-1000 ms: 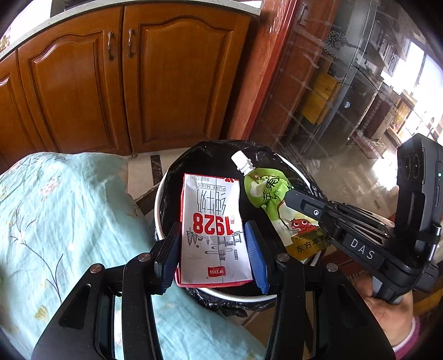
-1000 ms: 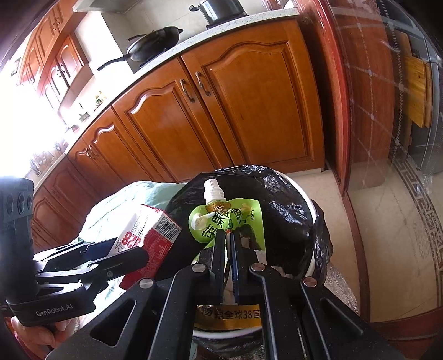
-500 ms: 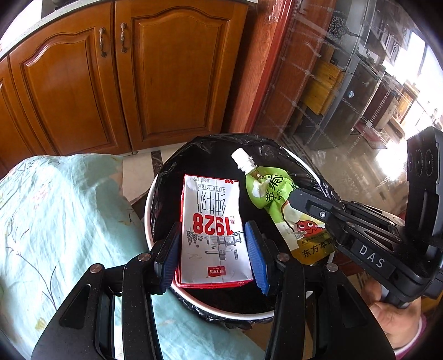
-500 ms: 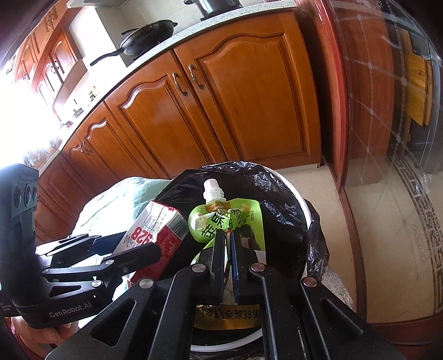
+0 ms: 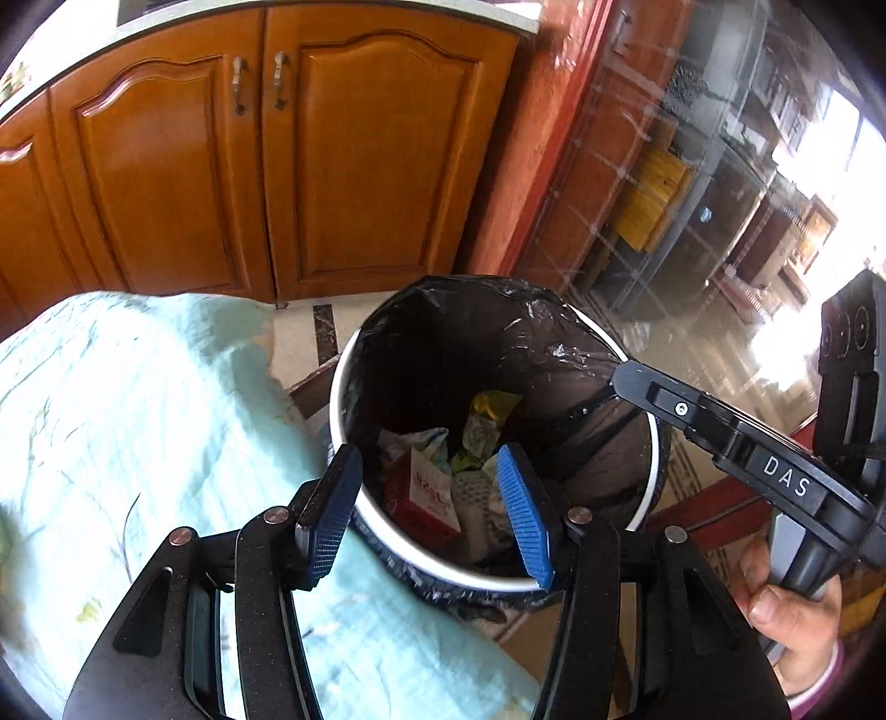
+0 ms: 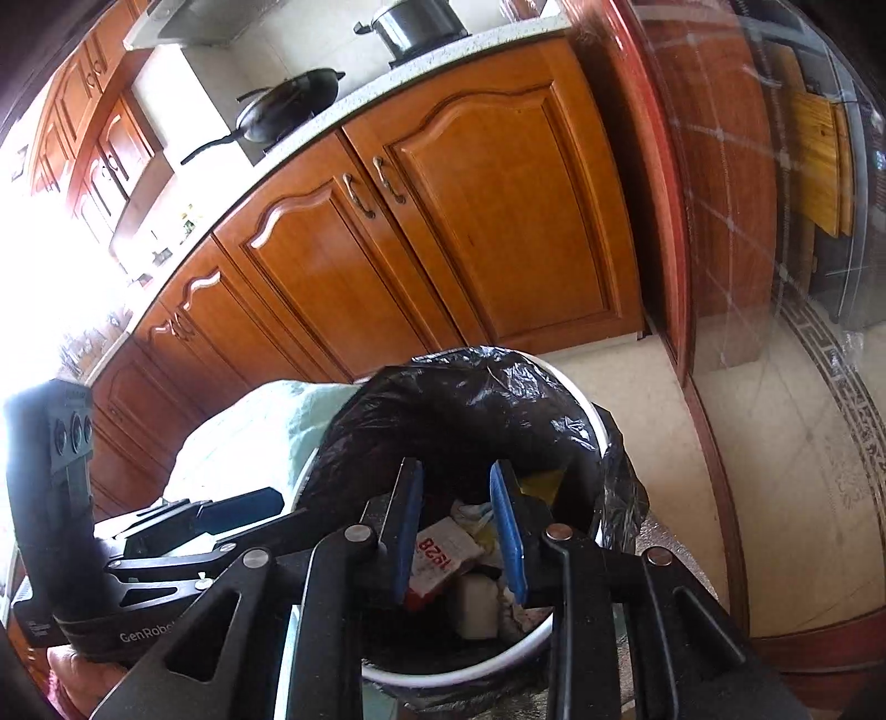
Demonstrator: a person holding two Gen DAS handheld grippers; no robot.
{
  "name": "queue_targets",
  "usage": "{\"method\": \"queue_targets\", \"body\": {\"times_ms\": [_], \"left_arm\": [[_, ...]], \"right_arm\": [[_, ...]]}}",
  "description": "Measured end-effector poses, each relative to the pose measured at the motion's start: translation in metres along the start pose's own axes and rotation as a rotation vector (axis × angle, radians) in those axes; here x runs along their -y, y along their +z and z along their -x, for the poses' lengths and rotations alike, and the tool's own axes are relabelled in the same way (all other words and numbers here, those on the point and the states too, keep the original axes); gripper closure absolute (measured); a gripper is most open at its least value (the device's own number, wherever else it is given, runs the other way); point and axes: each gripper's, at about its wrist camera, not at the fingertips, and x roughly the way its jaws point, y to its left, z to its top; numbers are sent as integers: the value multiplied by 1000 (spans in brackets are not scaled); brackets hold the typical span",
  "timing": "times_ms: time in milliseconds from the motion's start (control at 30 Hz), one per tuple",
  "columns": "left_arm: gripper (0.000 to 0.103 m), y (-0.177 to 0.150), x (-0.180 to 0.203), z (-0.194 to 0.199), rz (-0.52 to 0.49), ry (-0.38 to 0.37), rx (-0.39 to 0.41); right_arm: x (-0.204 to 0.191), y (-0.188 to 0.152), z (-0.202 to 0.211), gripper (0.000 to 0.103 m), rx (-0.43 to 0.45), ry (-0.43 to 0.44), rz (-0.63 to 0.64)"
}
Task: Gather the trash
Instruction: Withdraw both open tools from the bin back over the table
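A white bin [image 5: 354, 509] lined with a black bag [image 5: 459, 327] stands on the floor below both grippers. Inside lies the red and white milk carton [image 5: 423, 490] among several wrappers. The green drink pouch [image 5: 484, 423] lies in there too. My left gripper [image 5: 432, 515] hovers over the bin's near rim, its jaws opening with nothing between them. In the right wrist view the carton [image 6: 443, 551] shows at the bin's [image 6: 443, 673] bottom, under my right gripper [image 6: 457, 531], whose jaws are opening and hold nothing.
A pale blue flowered cloth [image 5: 127, 421] covers a surface left of the bin. Wooden cupboard doors [image 5: 277, 166] stand behind. A dark pan [image 6: 288, 105] and a pot [image 6: 412, 25] sit on the counter. A person's hand [image 5: 792, 626] holds the right gripper.
The milk carton has left the left gripper and the green pouch has left the right gripper; both now lie inside the bin. Both pairs of jaws stand wider.
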Motion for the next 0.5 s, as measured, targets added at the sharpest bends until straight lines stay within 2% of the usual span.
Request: {"method": "queue_targets", "body": {"times_ms": [100,267,367,500], "left_arm": [[51,-15,-18,19,64,-8,27],[46,-44,-42,55,143,-1,89],[45,-62,-56,76,177,14,120],[44,-86,-77,102,229,37,149]], "right_arm": [[-4,-5,8,73,16,15,-8],[-20,-20,19,42,34,58,-9],[-37,-33,25,27,36,93,6],[-59,-52,29,21,26,133,30]]}}
